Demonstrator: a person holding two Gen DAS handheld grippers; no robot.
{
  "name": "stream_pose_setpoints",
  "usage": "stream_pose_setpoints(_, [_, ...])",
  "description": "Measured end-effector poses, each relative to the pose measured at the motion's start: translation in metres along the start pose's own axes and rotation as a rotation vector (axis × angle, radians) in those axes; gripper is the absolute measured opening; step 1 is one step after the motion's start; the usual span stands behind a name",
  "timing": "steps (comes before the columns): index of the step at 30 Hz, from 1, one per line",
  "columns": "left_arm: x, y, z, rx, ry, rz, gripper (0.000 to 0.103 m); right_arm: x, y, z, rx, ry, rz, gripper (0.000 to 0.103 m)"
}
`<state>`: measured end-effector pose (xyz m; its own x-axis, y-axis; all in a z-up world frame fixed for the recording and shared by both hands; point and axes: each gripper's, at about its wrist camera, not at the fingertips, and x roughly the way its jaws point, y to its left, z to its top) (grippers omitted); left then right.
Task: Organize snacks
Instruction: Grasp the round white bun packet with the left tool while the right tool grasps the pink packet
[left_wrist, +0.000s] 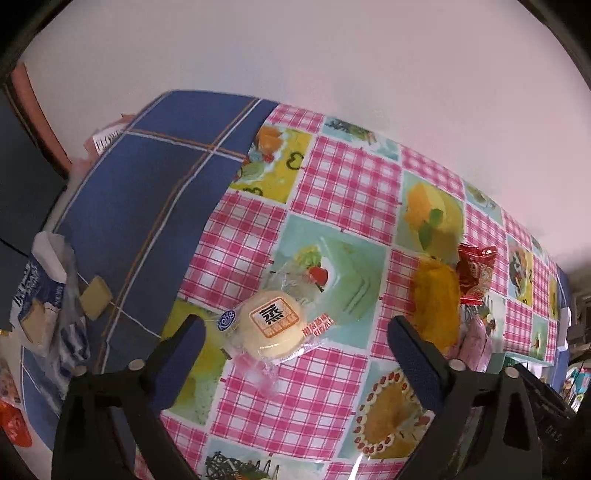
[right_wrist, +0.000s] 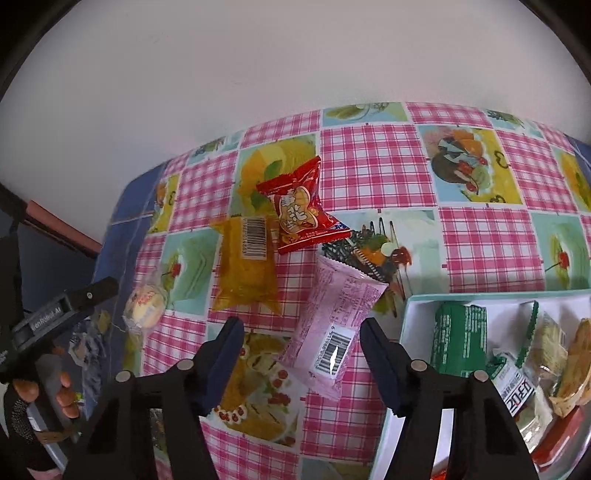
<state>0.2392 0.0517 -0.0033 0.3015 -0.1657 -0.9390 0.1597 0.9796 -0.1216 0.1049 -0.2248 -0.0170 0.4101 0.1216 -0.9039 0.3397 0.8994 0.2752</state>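
Note:
A round pale cake in a clear wrapper (left_wrist: 271, 326) lies on the checked tablecloth (left_wrist: 347, 177). My left gripper (left_wrist: 295, 325) hovers over it, open, with the fingers wide on either side and not touching it. A pink packet (right_wrist: 332, 325) lies tilted between the fingers of my right gripper (right_wrist: 303, 325). The right gripper is open: its left finger stands well clear of the packet and its right finger is close to the packet's edge. Beyond the pink packet lie a yellow packet (right_wrist: 245, 266) and a red packet (right_wrist: 303, 210). The round cake (right_wrist: 146, 304) also shows at the left of the right wrist view.
A white box (right_wrist: 406, 306) at the right holds a green packet (right_wrist: 460, 336) and several other snacks. A blue cloth (left_wrist: 147, 184) covers the table's left part, with an opened blue-and-white bag (left_wrist: 40, 295) and a small cake piece (left_wrist: 96, 297). A hand (right_wrist: 62, 391) grips the left tool.

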Motion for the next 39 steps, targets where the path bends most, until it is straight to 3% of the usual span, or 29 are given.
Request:
stream_pose_setpoints(10, [0.051, 0.011, 0.000, -0.078, 0.088, 0.010, 0.092, 0.042, -0.002, 0.000, 0.025, 0.102, -0.048, 0.060])
stream_pose_setpoints(26, [0.072, 0.009, 0.005, -0.072, 0.072, 0.079, 0.089, 0.081, 0.002, -0.004, -0.011, 0.136, -0.127, 0.056])
stream_pose_setpoints(34, [0.059, 0.004, 0.006, -0.038, 0.046, 0.136, 0.089, 0.084, 0.010, -0.009, -0.036, 0.132, -0.140, 0.056])
stream_pose_setpoints(37, [0.057, 0.008, 0.009, -0.066, 0.064, 0.108, 0.089, 0.084, 0.011, -0.009, -0.039, 0.135, -0.137, 0.056])
stream_pose_setpoints(39, [0.058, 0.014, 0.011, -0.102, 0.089, 0.043, 0.089, 0.083, 0.010, -0.008, -0.043, 0.136, -0.135, 0.056])
